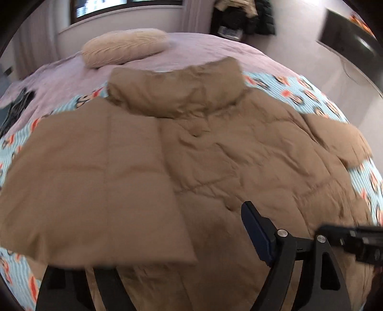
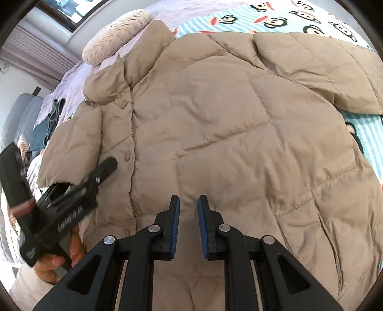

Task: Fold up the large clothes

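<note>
- Black right gripper (image 2: 188, 203), blue pads (image 2: 176, 229), hovers over the lower front of the jacket; jaws narrowly parted, nothing between them.
- Left gripper (image 2: 105, 169), held in a hand (image 2: 55, 260), is spread wide and empty beside the folded-in sleeve (image 1: 91, 172).
- Tan puffer jacket (image 2: 215, 124) lies flat, front up, on the cartoon-print sheet (image 2: 282, 19).
- Pale pillow (image 1: 124, 47) lies past the collar (image 1: 177, 88).

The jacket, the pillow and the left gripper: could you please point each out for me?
jacket (image 2: 227, 124), right wrist view, quilted front panel.
pillow (image 1: 124, 46), left wrist view, middle of its top.
left gripper (image 2: 95, 177), right wrist view, its dark finger.
</note>
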`<state>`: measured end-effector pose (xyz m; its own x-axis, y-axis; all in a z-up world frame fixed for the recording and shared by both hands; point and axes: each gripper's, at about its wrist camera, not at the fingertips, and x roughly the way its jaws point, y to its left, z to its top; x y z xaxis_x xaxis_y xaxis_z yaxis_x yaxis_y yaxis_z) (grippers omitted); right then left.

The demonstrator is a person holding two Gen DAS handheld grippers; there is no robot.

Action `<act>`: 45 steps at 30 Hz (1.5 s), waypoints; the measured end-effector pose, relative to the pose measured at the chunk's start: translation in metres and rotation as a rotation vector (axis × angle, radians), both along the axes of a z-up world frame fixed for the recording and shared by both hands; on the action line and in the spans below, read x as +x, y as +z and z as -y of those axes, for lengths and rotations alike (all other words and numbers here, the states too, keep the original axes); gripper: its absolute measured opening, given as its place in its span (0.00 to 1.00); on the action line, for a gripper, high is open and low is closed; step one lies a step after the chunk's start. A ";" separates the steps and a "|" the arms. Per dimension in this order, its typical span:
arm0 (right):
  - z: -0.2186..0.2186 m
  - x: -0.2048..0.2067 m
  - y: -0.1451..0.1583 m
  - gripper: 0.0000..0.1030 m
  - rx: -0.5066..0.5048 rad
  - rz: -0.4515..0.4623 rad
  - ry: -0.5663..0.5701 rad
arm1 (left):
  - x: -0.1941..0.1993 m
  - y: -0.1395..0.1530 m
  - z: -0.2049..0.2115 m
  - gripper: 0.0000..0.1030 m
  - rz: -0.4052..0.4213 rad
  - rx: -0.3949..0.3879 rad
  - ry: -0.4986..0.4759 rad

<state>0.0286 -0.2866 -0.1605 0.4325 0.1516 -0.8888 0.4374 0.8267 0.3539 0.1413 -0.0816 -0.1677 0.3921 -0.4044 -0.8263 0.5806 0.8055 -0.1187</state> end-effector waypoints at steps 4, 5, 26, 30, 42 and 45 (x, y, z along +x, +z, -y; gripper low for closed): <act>-0.001 0.006 0.011 0.40 -0.027 0.024 0.055 | -0.015 0.029 -0.027 0.80 -0.004 -0.053 -0.012; -0.003 0.003 0.016 0.56 -0.043 0.038 0.074 | -0.018 0.041 -0.044 0.80 -0.005 -0.092 0.018; -0.152 0.109 0.037 0.70 -0.709 0.229 0.303 | 0.034 -0.026 -0.203 0.80 -0.132 0.012 0.507; -0.062 0.100 0.025 0.70 -0.313 0.158 0.016 | 0.052 -0.012 -0.221 0.80 -0.165 -0.107 0.475; 0.011 0.084 -0.020 0.12 0.138 0.121 -0.177 | 0.127 0.005 -0.201 0.14 -0.176 -0.269 0.452; 0.012 0.075 -0.023 0.11 0.128 0.123 -0.201 | 0.106 0.041 -0.170 0.14 0.051 -0.106 0.336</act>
